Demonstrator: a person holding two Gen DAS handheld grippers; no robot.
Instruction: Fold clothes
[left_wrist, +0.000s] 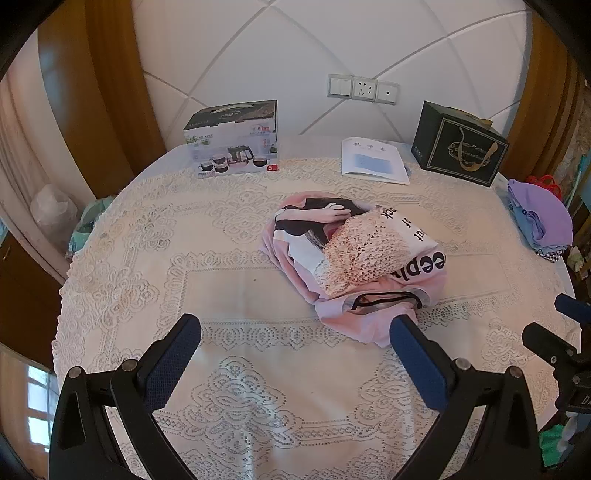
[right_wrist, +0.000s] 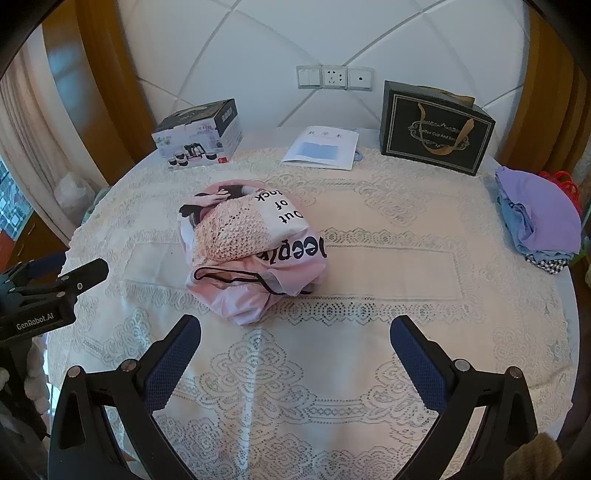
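A crumpled pink T-shirt (left_wrist: 354, 258) with a printed picture and black lettering lies bunched on the lace tablecloth (left_wrist: 229, 273), its black-trimmed neck facing me. My left gripper (left_wrist: 295, 325) is open, hovering just in front of the shirt, its right finger (left_wrist: 413, 354) close to the shirt's near edge. In the right wrist view the same pink T-shirt (right_wrist: 255, 247) sits ahead and left of my right gripper (right_wrist: 295, 325), which is open with nothing between its fingers. The left gripper (right_wrist: 70, 278) shows at the left edge of that view.
A tea-set box (left_wrist: 232, 140) stands at the back left, a white booklet (left_wrist: 373, 160) behind the shirt, a dark gift bag (left_wrist: 458, 146) at the back right. A stack of folded purple and blue clothes (right_wrist: 539, 218) lies at the table's right edge.
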